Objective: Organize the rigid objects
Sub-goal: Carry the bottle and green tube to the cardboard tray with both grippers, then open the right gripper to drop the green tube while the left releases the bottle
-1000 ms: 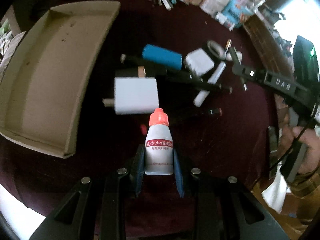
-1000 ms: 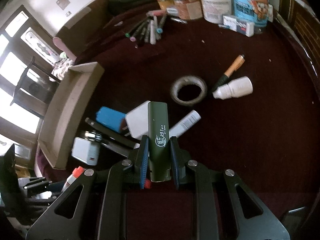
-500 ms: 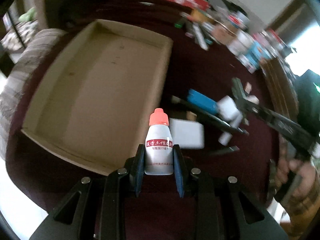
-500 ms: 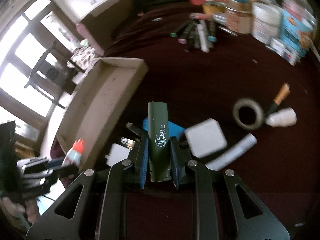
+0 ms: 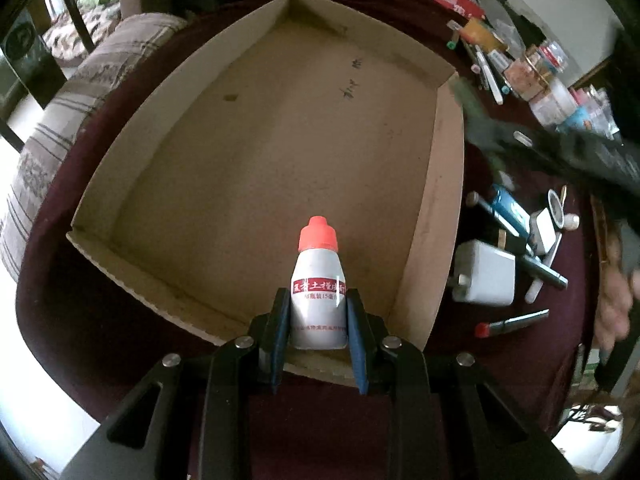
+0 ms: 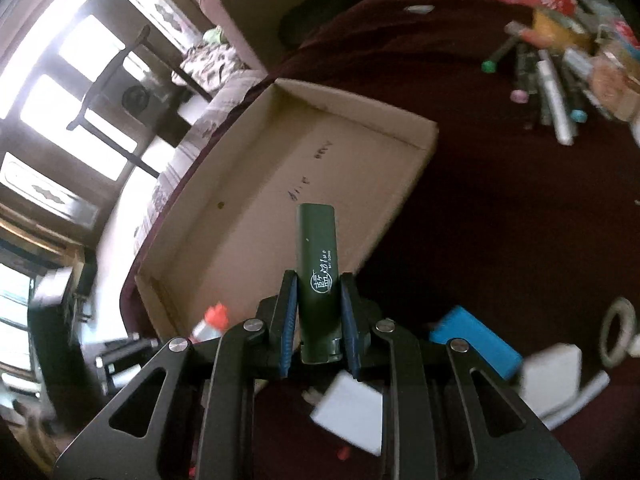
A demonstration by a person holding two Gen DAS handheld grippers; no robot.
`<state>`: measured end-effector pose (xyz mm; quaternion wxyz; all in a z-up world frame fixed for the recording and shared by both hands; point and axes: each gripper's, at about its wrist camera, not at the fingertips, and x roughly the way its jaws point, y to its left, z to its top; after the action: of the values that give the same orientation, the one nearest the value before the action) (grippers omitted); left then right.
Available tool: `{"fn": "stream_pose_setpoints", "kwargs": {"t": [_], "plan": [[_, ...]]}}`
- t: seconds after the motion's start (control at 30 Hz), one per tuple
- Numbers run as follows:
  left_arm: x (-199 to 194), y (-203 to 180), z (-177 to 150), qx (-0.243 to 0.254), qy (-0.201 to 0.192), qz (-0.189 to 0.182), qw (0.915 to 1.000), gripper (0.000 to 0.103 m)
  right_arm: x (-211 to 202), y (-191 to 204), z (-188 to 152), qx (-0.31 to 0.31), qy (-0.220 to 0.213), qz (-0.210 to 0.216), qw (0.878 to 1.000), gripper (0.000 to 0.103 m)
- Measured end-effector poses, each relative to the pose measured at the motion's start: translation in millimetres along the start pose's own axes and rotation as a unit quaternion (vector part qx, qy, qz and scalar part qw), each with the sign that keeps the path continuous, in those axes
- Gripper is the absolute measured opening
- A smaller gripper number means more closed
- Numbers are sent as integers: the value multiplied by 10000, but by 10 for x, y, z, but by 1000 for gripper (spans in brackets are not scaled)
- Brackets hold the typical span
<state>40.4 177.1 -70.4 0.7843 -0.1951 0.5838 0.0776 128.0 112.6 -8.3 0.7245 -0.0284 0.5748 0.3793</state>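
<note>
My left gripper (image 5: 319,312) is shut on a small white bottle with a red cap (image 5: 319,280), held above the near edge of the shallow cardboard tray (image 5: 448,184). My right gripper (image 6: 319,300) is shut on a dark green flat case (image 6: 319,264) and holds it above the tray's (image 6: 404,184) right side. The tray holds nothing. The bottle and left gripper show blurred in the right wrist view (image 6: 210,322). The right gripper is a dark blur at the right of the left wrist view (image 5: 560,152).
On the maroon tablecloth right of the tray lie a white charger (image 5: 486,278), a blue case (image 6: 476,342), a second white block (image 6: 552,374), a tape ring (image 6: 618,336), pens and a red-tipped lipstick (image 5: 512,322). Markers (image 6: 552,92) and packets lie at the far edge.
Both grippers have swung left from the pile of objects to over the cardboard tray, each still carrying its object.
</note>
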Motion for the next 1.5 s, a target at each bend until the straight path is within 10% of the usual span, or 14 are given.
{"fn": "stream_pose_setpoints", "kwargs": {"t": [0.63,1.23,1.4,1.5], "plan": [[-60,96,-386,-41,379,404,9985,26,755,295,138,-578,701,-237,9956,21],[-170,-68,-461,105,-109,344,9993,28,255,217,32,-509,273,-189,9982,37],[-342,-263,-361,264,-448,255,9983,72,-385,-225,-332,108,-309,-92,9994,67],[-426,-461,-340,467,-588,127,9971,72,-642,-544,-691,594,-434,-264,9969,69]]}}
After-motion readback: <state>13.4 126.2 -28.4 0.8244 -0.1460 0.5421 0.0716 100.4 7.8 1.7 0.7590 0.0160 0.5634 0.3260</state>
